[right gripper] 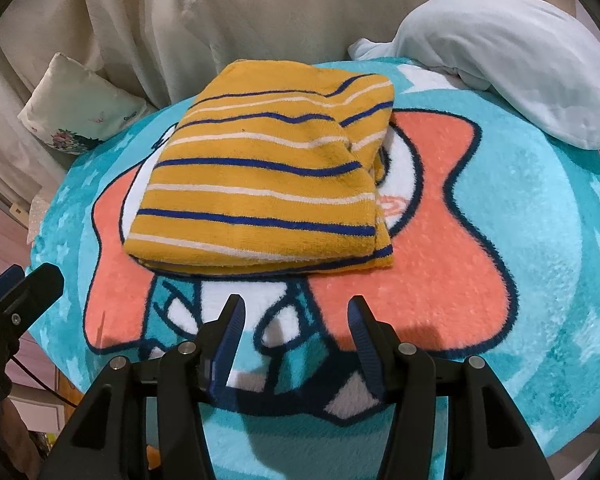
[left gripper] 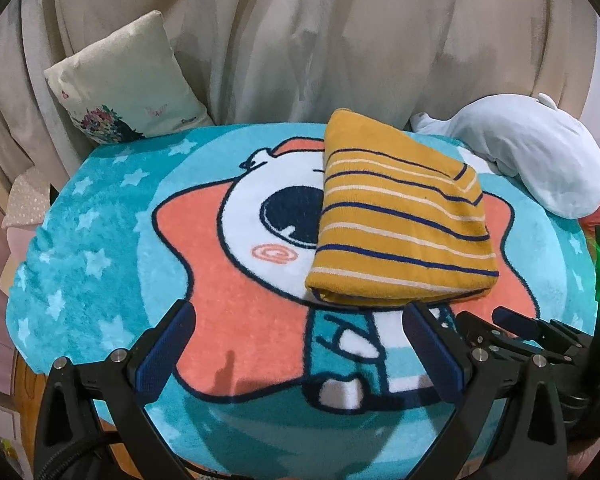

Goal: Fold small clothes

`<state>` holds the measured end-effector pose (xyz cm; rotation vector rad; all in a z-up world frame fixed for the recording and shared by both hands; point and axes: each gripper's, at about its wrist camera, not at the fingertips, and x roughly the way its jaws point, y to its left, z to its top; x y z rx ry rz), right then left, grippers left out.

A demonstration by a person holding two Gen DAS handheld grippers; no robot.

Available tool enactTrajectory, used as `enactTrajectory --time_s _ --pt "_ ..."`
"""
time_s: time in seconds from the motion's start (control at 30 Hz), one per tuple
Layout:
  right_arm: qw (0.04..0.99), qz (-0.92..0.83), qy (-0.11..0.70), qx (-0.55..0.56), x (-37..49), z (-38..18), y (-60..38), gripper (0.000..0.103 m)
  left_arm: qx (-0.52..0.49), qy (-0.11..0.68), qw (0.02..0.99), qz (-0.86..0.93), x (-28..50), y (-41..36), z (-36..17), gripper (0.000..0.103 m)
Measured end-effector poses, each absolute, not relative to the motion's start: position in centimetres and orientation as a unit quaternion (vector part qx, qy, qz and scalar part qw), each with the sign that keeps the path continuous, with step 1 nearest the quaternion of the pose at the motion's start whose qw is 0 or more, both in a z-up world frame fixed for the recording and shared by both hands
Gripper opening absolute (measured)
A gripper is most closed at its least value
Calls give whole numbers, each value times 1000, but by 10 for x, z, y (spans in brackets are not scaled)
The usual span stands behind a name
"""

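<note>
And here is the striped garment [left gripper: 400, 224], mustard yellow with navy and cream bands, sitting folded into a thick, tidy rectangle on the turquoise cartoon rug [left gripper: 100, 240], right over the white face of the printed character and across the coral star behind it. From the right wrist view the folded edge is facing the camera, layers stacked one on another, with a corner of a lower layer poking out at the near right. The left gripper [left gripper: 300, 312] is hovering low over the rug just in front of that near edge, its blue-padded fingers [left gripper: 164, 352] standing wide apart and gripping nothing, only the rug's pattern showing between them. The right gripper [right gripper: 296, 308] is doing much the same on its side: jaws spread well apart, empty, tips hanging just short of the garment's front fold and not touching it. In the left wrist view the right gripper's black frame is peeking in at the lower right, close beside the left one. At the back, a pale floral cushion [left gripper: 120, 84] is leaning against the cream curtain [left gripper: 340, 40], and a light blue plush toy [right gripper: 520, 64] is lying along the rug's far right edge, well apart from the garment.
</note>
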<state>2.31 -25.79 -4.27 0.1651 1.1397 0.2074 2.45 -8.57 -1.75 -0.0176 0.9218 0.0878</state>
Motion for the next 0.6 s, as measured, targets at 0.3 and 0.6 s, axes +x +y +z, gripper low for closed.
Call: enactTrajectory --time_s 0.3,0.6 --pt "829 105 545 70 24 -46 -249 60 -15 456 889 40 27 -83 -23 103" --pt "829 105 545 67 23 -46 -246 60 -23 465 884 37 27 -80 -26 103"
